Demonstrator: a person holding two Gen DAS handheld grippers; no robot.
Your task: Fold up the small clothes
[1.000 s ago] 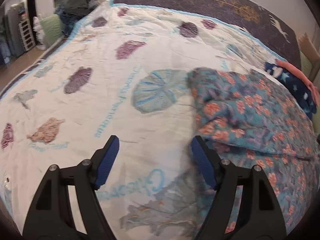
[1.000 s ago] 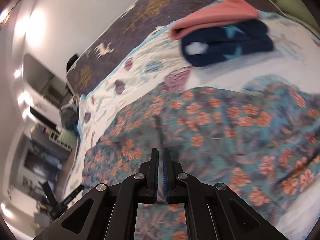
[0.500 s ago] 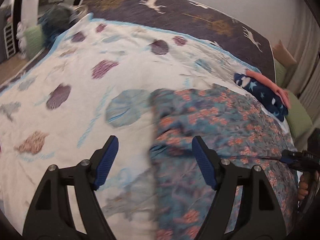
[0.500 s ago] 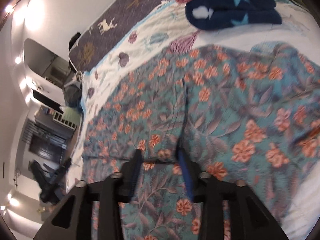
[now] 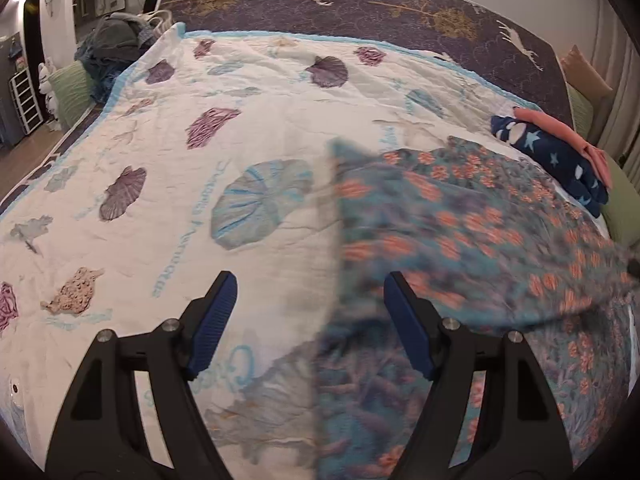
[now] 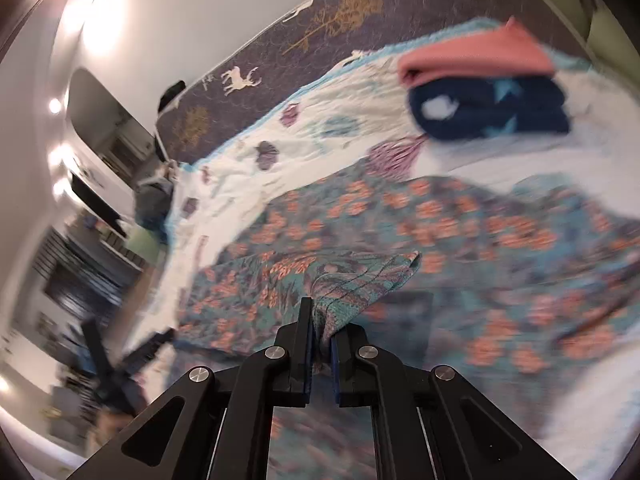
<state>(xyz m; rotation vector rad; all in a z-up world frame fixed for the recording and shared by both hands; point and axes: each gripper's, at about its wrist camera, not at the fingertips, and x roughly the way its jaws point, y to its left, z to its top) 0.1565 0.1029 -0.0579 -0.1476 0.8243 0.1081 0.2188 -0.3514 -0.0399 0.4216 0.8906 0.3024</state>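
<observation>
- Floral garment, teal with orange flowers, lies spread over the right part of the bed, on a white quilt printed with shells; part of it is lifted and blurred in both views.
- Right claw has a bunched edge of the floral garment between its pads; its jaws are closing on that fold, nearly together, and the pinched cloth rises in a small peak above them.
- Left claw stands wide with nothing between its blue pads; it hovers over the quilt, at the garment's left edge.
- Handling, as I judge it: thin, soft and light cloth that drapes and crumples freely. It will sag between two grip points and trail behind a single one, so a one-corner pull drags the rest into wrinkles.
- Where to take hold: at a hem or corner, pinching a small gather as the right claw does now. The left claw would do best on the matching edge at its side, so the fold line stays straight.
- Risk: a shallow pinch may slip off such thin cloth, or catch the quilt beneath.
- Folded clothes, a navy star-print piece under a coral one, sit stacked near the far right of the bed, just beyond the garment.
</observation>
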